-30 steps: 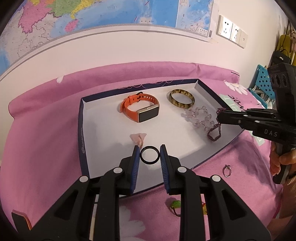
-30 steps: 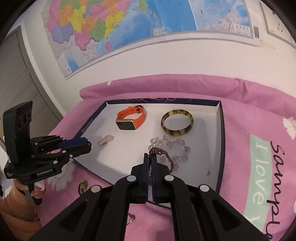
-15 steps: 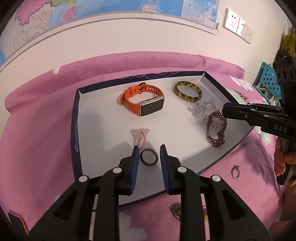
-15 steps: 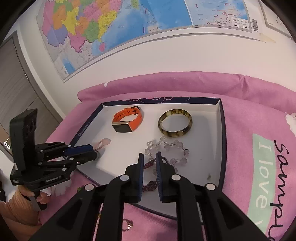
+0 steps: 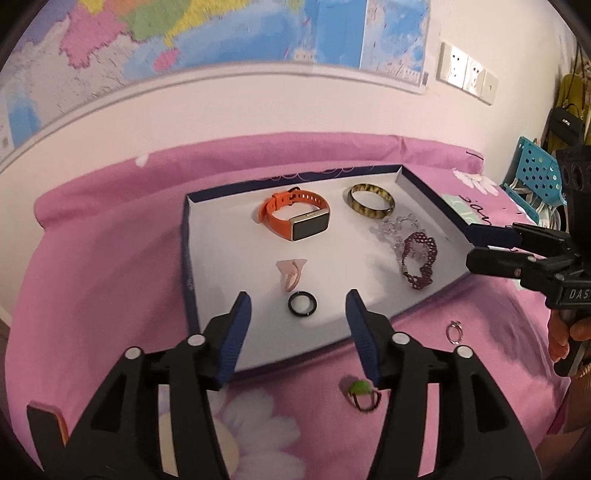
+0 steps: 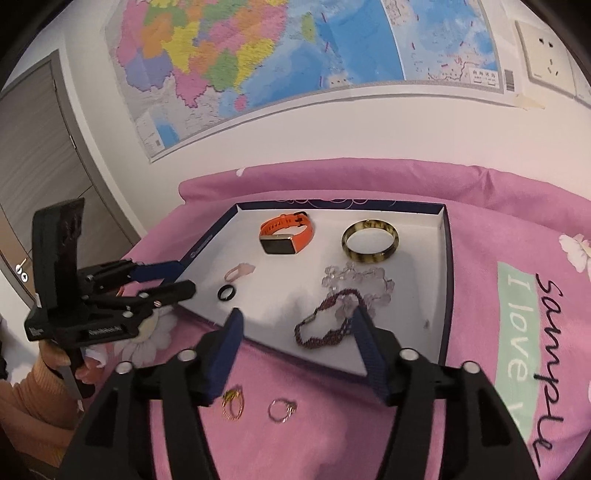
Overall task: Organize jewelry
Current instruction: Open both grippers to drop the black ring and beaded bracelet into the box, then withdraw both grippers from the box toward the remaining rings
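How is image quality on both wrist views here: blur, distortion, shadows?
Left wrist view: strong fisheye bending, map smeared by motion blur, black ring in the tray still readable, green ring on the cloth soft. Right wrist view: sharper, map text nearly legible, dark vignette at corners, faint grey shadow on the tray floor by the purple bracelet; no glare.

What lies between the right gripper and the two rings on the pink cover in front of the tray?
Nothing visible. The right gripper, its jaws opening and empty, hangs over the tray's near edge; the gold ring and silver ring lie uncovered on the cover below it.
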Demonstrator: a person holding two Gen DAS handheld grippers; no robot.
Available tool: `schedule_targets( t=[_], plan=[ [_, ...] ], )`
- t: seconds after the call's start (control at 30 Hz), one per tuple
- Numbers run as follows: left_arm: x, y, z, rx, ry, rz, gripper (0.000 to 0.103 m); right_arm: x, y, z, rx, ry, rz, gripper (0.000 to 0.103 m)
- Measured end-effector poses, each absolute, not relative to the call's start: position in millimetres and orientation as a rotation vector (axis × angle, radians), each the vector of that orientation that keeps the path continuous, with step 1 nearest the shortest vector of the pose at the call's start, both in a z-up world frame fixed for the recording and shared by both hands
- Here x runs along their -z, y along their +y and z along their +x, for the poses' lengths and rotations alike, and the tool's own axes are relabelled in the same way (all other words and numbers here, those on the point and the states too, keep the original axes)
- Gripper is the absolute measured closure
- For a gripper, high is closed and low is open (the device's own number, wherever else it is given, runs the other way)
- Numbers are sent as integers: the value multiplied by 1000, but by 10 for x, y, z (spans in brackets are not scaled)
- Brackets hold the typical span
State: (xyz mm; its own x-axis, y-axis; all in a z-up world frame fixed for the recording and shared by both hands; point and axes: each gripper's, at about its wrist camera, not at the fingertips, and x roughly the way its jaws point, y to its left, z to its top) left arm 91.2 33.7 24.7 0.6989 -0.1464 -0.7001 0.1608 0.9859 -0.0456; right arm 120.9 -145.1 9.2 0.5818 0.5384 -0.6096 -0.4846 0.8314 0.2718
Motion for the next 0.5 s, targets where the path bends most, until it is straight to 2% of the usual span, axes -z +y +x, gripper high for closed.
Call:
schedule_targets(
  t=[0.27, 0.4, 0.47, 0.5],
  plan=[
    [-269, 328, 534, 169, 744, 28, 42, -8, -1438, 954, -598, 754, 26, 36],
    [-222, 311, 427, 174, 752, 18, 40, 92, -1417, 873, -586, 778, 9, 26],
    [-187, 296, 385, 177, 761, 13, 40, 148, -1421, 850, -582, 794, 21, 26],
    [-169, 290, 371, 179, 765, 13, 39, 184, -1418, 847, -579, 808, 25, 22]
  ],
)
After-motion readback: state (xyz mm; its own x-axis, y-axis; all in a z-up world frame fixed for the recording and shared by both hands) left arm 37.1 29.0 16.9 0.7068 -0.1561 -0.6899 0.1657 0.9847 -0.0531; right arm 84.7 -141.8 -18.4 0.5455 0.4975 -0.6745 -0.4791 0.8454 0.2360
